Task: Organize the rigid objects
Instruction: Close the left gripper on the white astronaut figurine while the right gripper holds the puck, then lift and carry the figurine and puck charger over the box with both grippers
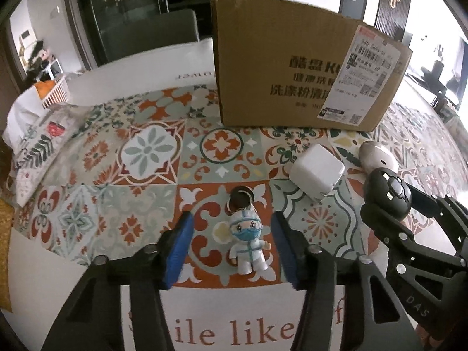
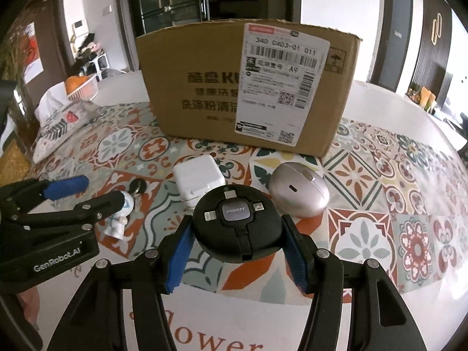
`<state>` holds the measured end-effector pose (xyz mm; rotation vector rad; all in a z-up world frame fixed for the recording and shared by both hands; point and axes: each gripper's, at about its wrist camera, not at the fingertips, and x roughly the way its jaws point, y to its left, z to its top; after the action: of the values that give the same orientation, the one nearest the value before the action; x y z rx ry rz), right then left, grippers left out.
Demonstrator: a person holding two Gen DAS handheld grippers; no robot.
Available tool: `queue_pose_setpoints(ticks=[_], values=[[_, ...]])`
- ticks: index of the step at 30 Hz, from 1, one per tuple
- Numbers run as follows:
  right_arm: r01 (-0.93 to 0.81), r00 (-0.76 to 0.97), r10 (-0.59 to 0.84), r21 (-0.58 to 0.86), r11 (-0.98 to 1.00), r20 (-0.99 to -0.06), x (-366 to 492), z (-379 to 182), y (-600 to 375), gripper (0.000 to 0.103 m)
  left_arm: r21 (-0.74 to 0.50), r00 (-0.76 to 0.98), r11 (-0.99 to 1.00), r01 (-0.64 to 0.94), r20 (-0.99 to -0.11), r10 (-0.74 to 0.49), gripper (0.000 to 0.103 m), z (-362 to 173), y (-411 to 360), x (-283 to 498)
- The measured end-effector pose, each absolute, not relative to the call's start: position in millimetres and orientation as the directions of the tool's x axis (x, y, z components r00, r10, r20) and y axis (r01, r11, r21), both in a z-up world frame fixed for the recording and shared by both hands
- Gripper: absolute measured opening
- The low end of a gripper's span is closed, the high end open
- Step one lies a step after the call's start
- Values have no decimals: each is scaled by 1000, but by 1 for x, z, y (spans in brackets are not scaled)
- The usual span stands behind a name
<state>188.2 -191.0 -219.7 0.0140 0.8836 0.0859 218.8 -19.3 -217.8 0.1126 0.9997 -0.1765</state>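
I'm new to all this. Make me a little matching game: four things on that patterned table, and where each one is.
Things:
1. black round cable reel
2. little figure keychain
3. white charger block
4. cardboard box

Places:
A. standing at the back of the table
B. clamped in the right gripper
C. lying between the left gripper's blue pads, untouched
D. left of the silver oval case

Pairs: 1-B, 2-C, 3-D, 4-A
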Motion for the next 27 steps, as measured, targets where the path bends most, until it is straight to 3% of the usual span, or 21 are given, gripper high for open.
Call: queue_pose_setpoints(ticks=[3,10,27], values=[[-65,629,88,61,996,-772,191,-222,-192,59,-24,488,980,196,-865,-118,36,-226,-19,225],[-67,620,99,73,995,-778,194,-227,-191,59,-69,437,978,197,-887,-150,27,-237,-23,229],[-60,643,105,87,994,-758,183,-211,-189,59,-78,521,967,244,-830,-199,27,-205,-21,216]])
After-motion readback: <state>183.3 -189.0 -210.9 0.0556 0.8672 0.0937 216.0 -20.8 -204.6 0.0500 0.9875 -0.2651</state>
